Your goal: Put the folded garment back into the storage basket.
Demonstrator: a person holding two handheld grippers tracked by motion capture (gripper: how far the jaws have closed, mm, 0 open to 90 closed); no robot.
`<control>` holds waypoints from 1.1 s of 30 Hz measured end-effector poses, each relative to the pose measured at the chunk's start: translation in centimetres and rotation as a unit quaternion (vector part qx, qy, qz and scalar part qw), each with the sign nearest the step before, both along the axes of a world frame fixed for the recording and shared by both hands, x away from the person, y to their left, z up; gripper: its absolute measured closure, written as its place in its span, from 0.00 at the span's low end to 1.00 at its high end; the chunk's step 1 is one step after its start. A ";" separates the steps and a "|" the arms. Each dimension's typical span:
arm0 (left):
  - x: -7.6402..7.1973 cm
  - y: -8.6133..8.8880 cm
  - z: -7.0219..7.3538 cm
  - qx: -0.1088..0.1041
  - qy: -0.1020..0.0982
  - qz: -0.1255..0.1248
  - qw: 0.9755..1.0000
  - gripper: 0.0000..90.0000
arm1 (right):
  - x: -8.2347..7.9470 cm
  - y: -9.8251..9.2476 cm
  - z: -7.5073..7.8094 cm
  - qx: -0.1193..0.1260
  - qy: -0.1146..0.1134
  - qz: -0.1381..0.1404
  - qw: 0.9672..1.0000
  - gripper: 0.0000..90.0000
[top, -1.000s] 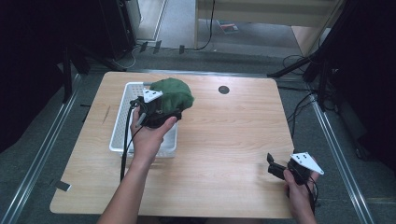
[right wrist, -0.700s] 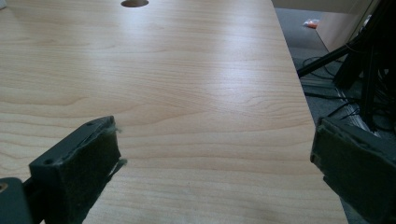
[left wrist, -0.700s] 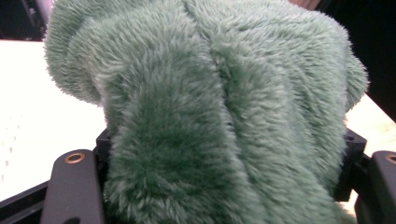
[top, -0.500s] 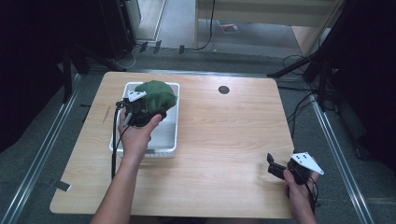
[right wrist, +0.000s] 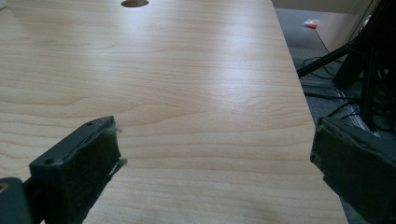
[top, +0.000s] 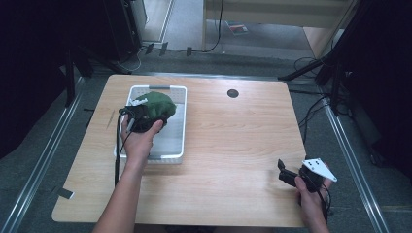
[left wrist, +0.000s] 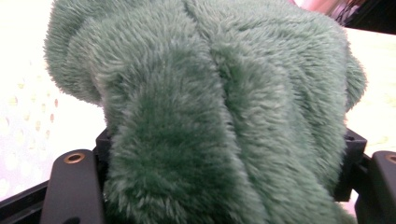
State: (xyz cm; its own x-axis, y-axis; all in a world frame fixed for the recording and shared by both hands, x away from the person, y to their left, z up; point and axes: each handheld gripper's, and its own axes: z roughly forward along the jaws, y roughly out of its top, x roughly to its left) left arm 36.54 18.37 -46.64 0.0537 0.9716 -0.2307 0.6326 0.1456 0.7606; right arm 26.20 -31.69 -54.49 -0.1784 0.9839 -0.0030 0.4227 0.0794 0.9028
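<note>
- While over the white perforated plastic tray in the high view, left hand-held gripper pinches fuzzy green plush cloth; right hand-held gripper rests near light wooden tabletop corner.
- Left gripper view: cloth clamped between jaws.
- Right gripper view: jaws spread, nothing between.

Lab: wooden table, floor cables, dark stands

Right gripper jaws apart over wooden table.
</note>
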 end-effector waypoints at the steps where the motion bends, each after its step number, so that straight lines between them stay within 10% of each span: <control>1: 0.1 0.0 -0.2 -0.001 0.003 0.001 1.000 0.29 | 0.0 0.0 0.0 0.000 0.000 0.000 1.000 0.02; 14: 1.5 -0.1 -1.2 0.010 0.069 -0.008 0.998 0.28 | 0.0 0.0 0.0 -0.001 0.000 0.000 1.000 0.02; 33: 3.2 -0.8 -2.4 0.046 0.166 -0.008 0.985 0.16 | 0.0 0.0 0.0 0.000 -0.001 -0.001 1.000 0.02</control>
